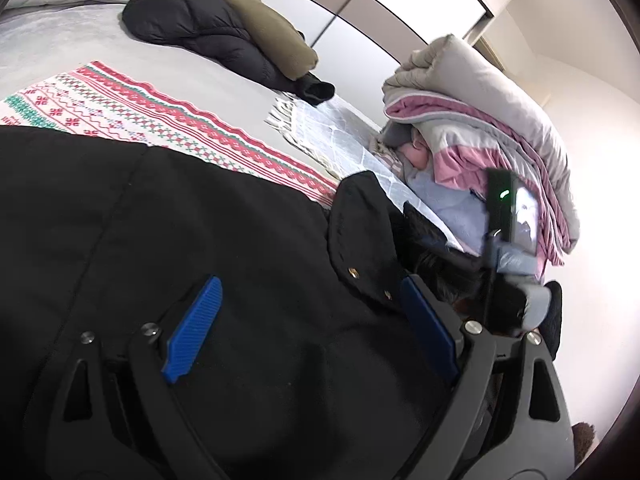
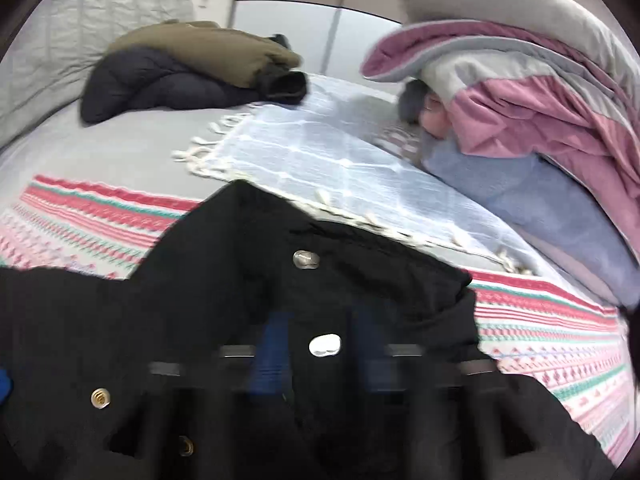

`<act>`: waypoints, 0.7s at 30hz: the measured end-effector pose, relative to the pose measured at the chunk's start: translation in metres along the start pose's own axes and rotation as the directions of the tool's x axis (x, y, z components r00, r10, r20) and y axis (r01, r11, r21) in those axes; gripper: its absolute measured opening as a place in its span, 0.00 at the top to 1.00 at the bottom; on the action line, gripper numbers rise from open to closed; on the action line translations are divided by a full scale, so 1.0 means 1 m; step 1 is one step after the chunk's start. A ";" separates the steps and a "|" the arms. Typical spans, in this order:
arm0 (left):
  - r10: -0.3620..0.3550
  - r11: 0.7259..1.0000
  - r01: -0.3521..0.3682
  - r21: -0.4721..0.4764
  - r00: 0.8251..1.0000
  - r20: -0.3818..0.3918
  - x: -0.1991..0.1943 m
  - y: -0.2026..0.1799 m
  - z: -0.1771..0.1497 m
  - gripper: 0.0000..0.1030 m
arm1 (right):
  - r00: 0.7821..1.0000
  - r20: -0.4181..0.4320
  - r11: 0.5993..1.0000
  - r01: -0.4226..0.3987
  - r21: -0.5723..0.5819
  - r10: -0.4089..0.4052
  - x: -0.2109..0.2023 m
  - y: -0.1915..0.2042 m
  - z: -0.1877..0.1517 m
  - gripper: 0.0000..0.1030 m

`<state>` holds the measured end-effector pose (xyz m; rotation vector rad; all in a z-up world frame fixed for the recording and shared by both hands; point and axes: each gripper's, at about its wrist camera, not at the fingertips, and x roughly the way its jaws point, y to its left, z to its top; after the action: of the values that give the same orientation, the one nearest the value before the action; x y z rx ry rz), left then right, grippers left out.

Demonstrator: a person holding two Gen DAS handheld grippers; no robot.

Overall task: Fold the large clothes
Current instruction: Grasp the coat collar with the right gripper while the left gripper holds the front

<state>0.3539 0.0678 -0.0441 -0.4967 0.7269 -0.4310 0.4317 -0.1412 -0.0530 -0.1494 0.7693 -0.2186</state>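
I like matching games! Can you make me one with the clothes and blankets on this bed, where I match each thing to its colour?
Things:
1. coat under the grippers
2. fringed throw
3. top jacket on the far pile
4. patterned blanket

Colours:
A. olive brown
B. red, green and white
C. black
D. pale blue

Pairs: 1-C, 2-D, 3-A, 4-B
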 end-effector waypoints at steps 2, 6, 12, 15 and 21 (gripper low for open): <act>-0.007 1.000 0.007 0.012 1.000 -0.013 0.001 -0.003 -0.001 0.12 | 0.997 0.064 0.991 -0.042 0.127 0.035 -0.020 -0.027 -0.001 0.94; -0.017 0.999 0.019 0.035 0.999 -0.036 0.004 -0.009 -0.005 0.12 | 0.978 0.172 0.934 -0.169 0.316 0.119 -0.061 -0.098 -0.021 0.96; 0.002 0.997 0.003 0.081 0.998 -0.061 0.010 -0.017 -0.010 0.12 | 0.882 0.096 0.627 -0.400 0.668 0.460 -0.025 -0.183 -0.104 0.95; 0.017 0.995 -0.010 0.094 0.997 -0.075 0.012 -0.017 -0.011 0.12 | 0.849 0.036 0.562 -0.381 0.734 0.527 -0.006 -0.191 -0.137 0.96; 0.024 0.995 -0.016 0.099 0.997 -0.074 0.011 -0.018 -0.011 0.12 | 0.873 -0.030 0.678 -0.356 0.643 0.487 -0.036 -0.186 -0.122 0.87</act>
<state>0.3502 0.0443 -0.0467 -0.3817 0.7780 -0.4663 0.2945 -0.3192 -0.0759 0.7002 0.8735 -0.0297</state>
